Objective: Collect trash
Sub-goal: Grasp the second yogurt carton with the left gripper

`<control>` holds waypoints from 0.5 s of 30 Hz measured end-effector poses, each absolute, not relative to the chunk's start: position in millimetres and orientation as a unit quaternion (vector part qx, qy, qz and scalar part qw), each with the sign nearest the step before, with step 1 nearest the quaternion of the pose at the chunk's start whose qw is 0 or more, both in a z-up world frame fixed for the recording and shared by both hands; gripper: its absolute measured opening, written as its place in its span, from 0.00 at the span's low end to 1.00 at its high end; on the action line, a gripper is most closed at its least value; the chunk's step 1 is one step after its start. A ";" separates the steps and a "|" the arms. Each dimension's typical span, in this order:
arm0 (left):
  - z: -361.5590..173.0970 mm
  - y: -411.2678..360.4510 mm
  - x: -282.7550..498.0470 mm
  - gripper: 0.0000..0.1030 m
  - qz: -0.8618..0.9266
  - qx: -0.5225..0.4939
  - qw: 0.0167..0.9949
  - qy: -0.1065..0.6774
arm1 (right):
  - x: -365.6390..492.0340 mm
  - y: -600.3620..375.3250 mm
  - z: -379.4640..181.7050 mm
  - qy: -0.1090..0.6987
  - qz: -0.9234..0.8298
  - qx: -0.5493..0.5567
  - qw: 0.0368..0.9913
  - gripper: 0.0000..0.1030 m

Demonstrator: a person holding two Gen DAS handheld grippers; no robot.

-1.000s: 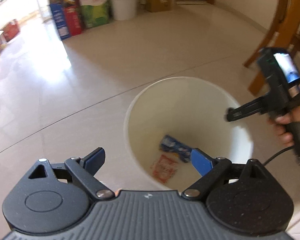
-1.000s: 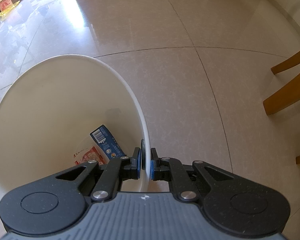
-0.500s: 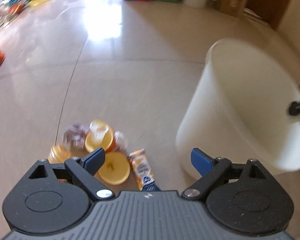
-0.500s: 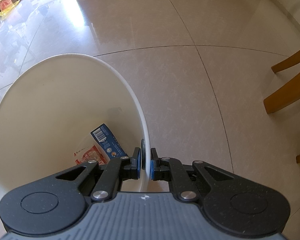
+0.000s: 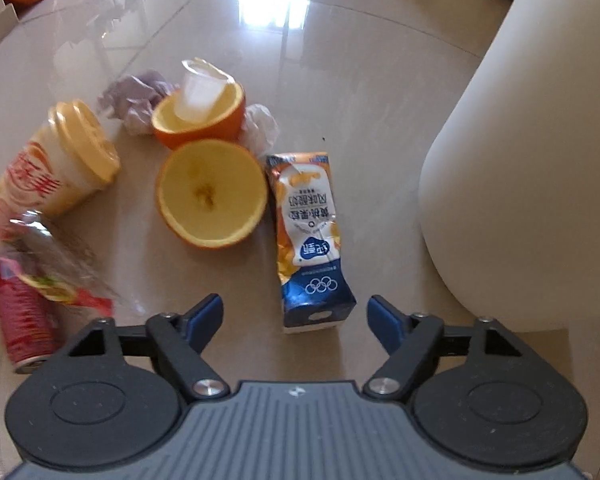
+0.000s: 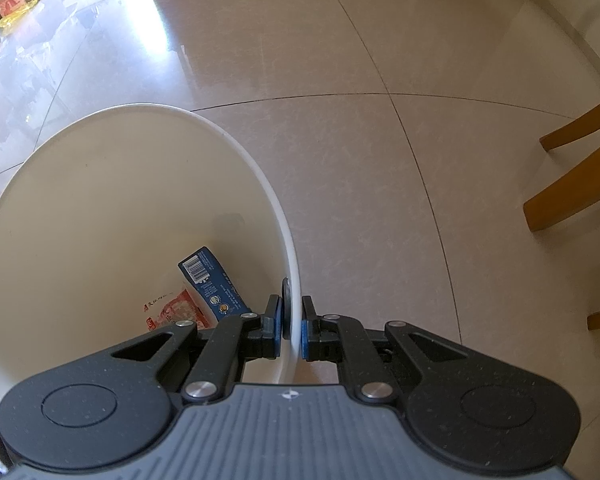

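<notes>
Both grippers: left gripper (image 5: pixel 296 320) closing around carton (image 5: pixel 310 240); right gripper (image 6: pixel 291 330) pinches bucket (image 6: pixel 260 168) rim.

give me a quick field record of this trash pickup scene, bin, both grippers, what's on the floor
bin: white bucket, upright on tiled floor
in bin: blue carton, red wrapper
right gripper: shut on the bucket's rim, one finger inside, one outside
left gripper: closing, low over the floor litter, nothing pressed between its fingers
nearest litter: flattened drink carton, its end between the fingers
other litter: orange peel halves, paper cup on its side, red can, crumpled paper, clear wrapper
</notes>
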State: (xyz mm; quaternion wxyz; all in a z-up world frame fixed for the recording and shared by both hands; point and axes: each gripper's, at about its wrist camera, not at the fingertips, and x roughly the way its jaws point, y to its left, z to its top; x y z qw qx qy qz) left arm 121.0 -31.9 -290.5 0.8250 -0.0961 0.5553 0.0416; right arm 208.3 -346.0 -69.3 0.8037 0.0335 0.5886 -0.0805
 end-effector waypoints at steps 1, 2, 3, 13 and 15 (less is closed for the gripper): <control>-294.2 -32.8 123.7 0.70 0.042 -0.096 0.825 0.555 | 208.5 -345.7 -69.4 0.589 -0.081 0.033 0.804 0.11; -297.9 -33.4 126.7 0.66 0.042 -0.095 0.825 0.555 | 208.6 -345.2 -69.6 0.589 -0.082 0.032 0.803 0.11; -300.4 -34.4 130.4 0.64 0.042 -0.097 0.825 0.555 | 208.7 -344.8 -69.6 0.589 -0.082 0.031 0.803 0.11; -321.6 -39.7 163.0 0.54 0.055 -0.085 0.830 0.549 | 206.2 -345.9 -70.7 0.586 -0.078 0.031 0.806 0.11; -324.7 -40.1 167.5 0.51 0.056 -0.084 0.829 0.550 | 206.3 -346.5 -70.2 0.587 -0.078 0.032 0.806 0.11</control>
